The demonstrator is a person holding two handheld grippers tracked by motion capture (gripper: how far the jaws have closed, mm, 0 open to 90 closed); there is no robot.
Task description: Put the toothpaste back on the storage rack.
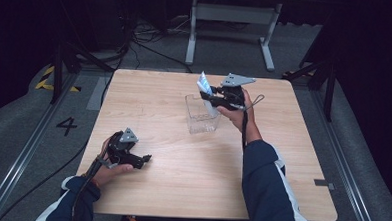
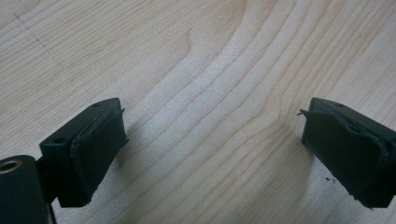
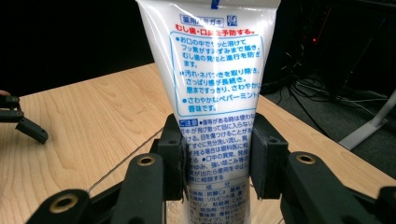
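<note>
A white toothpaste tube (image 1: 204,85) with blue and red print stands upright, its lower end inside a clear plastic box (image 1: 202,122) near the table's middle. My right gripper (image 1: 208,97) is shut on the tube from the right. In the right gripper view both pads press the sides of the tube (image 3: 217,70) at the right gripper (image 3: 217,161). My left gripper (image 1: 146,159) rests low at the front left of the table. In the left gripper view the left gripper (image 2: 212,149) stands open, with bare wood between its jaws.
The light wooden table (image 1: 149,98) has bare surface around the box on all sides. Beyond its far edge are floor cables and a white stand (image 1: 233,14). The left gripper (image 3: 23,123) appears at the left edge of the right gripper view.
</note>
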